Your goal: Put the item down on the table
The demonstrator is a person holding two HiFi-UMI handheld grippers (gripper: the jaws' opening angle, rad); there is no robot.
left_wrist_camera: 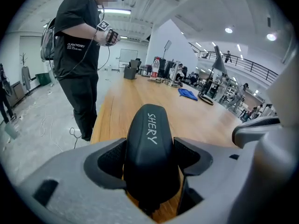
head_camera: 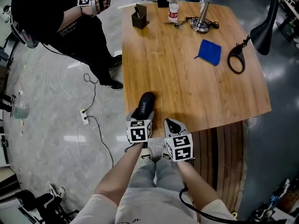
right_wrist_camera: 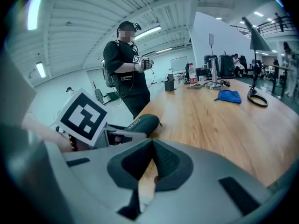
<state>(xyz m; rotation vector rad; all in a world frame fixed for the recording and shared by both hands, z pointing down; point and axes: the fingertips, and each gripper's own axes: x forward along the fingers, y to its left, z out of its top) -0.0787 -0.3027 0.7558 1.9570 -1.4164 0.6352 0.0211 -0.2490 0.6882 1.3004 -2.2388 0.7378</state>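
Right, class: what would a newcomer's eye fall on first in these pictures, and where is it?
First the black case marked SHERY, clamped in the left gripper over the near edge of the wooden table. Beside it the right gripper is shut and empty. Next, a person in black stands off the table's far left corner, and a blue cloth lies far right.

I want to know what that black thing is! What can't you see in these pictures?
- The black case: its near end and underside, left gripper view, hidden by the left gripper's fingers; whether it touches the table is unclear.
- Bottle label: head view, too small to read.
- Standing person's face: blurred over, both gripper views.
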